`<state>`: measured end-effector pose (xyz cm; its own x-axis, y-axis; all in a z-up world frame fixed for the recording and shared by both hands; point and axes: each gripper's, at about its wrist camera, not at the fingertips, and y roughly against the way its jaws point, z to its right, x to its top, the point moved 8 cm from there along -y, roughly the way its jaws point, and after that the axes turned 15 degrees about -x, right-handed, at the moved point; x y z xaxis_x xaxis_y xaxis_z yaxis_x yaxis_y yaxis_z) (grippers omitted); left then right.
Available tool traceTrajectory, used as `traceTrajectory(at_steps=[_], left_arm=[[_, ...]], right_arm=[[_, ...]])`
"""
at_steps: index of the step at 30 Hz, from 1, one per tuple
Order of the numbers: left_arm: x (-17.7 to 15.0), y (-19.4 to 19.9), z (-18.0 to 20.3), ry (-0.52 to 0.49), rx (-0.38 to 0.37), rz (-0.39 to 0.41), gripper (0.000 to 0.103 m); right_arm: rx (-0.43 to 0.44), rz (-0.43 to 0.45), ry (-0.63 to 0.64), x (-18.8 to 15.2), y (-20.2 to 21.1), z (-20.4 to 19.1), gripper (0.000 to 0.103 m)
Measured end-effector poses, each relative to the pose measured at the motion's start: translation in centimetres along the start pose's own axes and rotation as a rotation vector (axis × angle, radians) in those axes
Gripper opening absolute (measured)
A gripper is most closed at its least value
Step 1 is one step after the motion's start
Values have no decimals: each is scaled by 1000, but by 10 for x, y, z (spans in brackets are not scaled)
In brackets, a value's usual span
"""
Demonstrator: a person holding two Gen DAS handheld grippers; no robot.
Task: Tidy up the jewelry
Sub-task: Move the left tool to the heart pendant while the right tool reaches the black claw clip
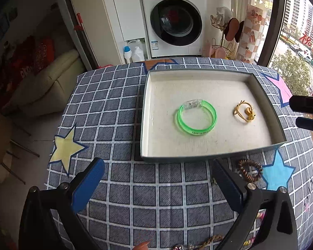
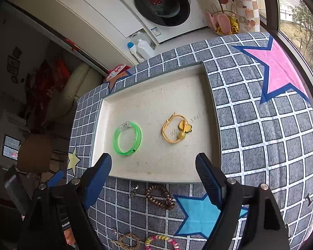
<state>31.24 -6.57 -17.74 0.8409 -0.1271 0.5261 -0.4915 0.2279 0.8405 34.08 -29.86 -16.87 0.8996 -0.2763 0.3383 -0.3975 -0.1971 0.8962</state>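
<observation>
Green bangle (image 1: 196,117) and yellow cord bracelet (image 2: 176,130) already sit in the tray (image 2: 156,95). Both sets of fingers are wide and empty, so go for the brown coil bracelet (image 2: 160,196) on the table (image 2: 260,135) just near of the tray; straddle one side of the coil before squeezing.

Background clutter only.
We see a washing machine (image 1: 173,20), two detergent bottles (image 2: 138,49) beside it, cream sofa (image 1: 50,83) left.
</observation>
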Motion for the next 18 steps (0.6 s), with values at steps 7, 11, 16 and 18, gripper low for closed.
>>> traceTrajectory(at_steps=[7, 11, 16, 18], left_arm=[[-49, 18, -19, 46, -2, -54, 103], [-78, 26, -18, 38, -15, -89, 103], [-113, 31, -14, 39, -36, -146, 103], [-126, 32, -13, 61, -40, -170, 103]], right_arm=[[-4, 3, 15, -36, 15, 4, 103], [-1, -10, 7, -57, 21, 8, 103], [-40, -82, 19, -90, 23, 16, 103], [-62, -103, 27, -106, 25, 20, 103]])
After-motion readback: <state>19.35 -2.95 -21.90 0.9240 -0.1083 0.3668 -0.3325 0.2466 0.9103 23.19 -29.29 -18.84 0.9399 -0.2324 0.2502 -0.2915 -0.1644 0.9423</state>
